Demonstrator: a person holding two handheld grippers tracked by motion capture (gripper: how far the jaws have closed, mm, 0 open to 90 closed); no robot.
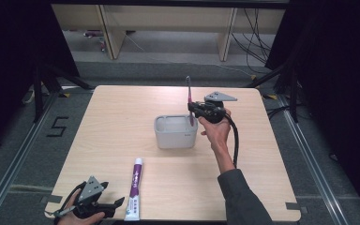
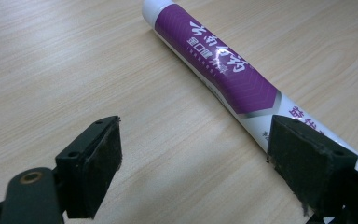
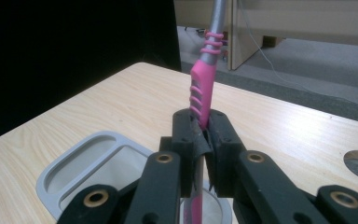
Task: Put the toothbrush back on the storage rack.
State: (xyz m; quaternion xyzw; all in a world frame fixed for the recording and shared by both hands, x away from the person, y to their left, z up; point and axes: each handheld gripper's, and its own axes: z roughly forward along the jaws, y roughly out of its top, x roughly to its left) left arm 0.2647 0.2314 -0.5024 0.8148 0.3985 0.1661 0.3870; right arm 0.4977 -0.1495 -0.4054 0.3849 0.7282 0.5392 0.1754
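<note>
The right hand-held gripper [image 1: 193,109] is clenched on a pink and grey toothbrush [image 3: 204,84], holding it upright just over the grey plastic box [image 1: 175,132]. It looks like the brush is going into the box or coming out; I cannot tell which. Next, it needs a slow, straight move. The brush handle has bumpy rubber ribs. The left hand-held gripper [image 2: 205,158] is wide open and holds nothing. A smooth purple and white toothpaste tube [image 2: 223,70] lies on the wooden counter [image 1: 122,122], just beside one jaw.
</note>
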